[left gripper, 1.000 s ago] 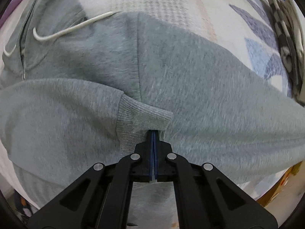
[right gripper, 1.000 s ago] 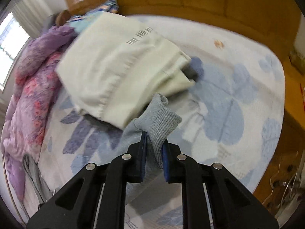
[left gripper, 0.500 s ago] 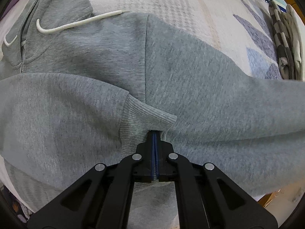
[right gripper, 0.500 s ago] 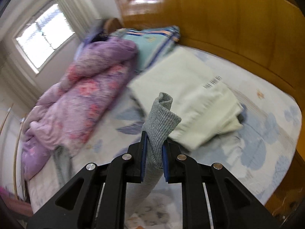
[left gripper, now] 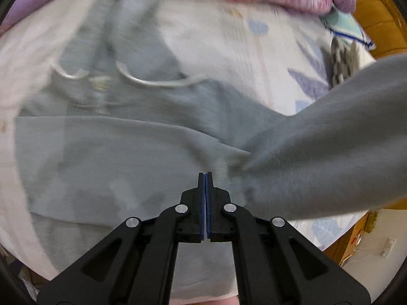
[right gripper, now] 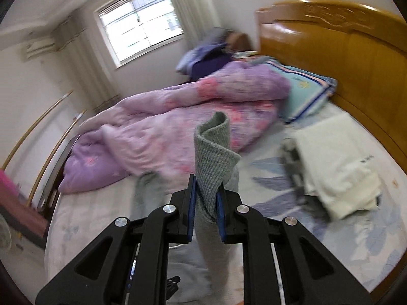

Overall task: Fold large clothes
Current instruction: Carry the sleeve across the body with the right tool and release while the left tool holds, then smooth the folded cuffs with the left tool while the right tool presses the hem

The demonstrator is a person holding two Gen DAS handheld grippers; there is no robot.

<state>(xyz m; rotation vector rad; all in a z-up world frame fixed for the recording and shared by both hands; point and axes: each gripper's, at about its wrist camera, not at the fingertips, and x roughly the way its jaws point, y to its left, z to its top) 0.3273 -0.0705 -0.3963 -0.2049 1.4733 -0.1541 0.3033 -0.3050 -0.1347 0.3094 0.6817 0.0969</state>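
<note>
The grey hoodie (left gripper: 106,157) is being spread flat across the bed (left gripper: 229,50), white drawstrings showing, while its ribbed cuff (right gripper: 215,162) is being pinched upright in the right gripper (right gripper: 205,203). Open sheet is being left toward the quilt (right gripper: 157,137) and folded cream cloth (right gripper: 338,167). The left gripper (left gripper: 205,178), pressed together, is no longer being seen gripping the near cuff as before; the right sleeve (left gripper: 325,157) is being lifted higher.

Blur and cut-offs

My left view smears the hoodie (left gripper: 106,157) and its drawstrings (left gripper: 152,82), so I cannot read the zip. The raised sleeve (left gripper: 330,152) runs off the right edge and hides the bed (left gripper: 229,38) behind it. In my right view the folded clothes (right gripper: 335,162) are blurred, their label unreadable.
</note>
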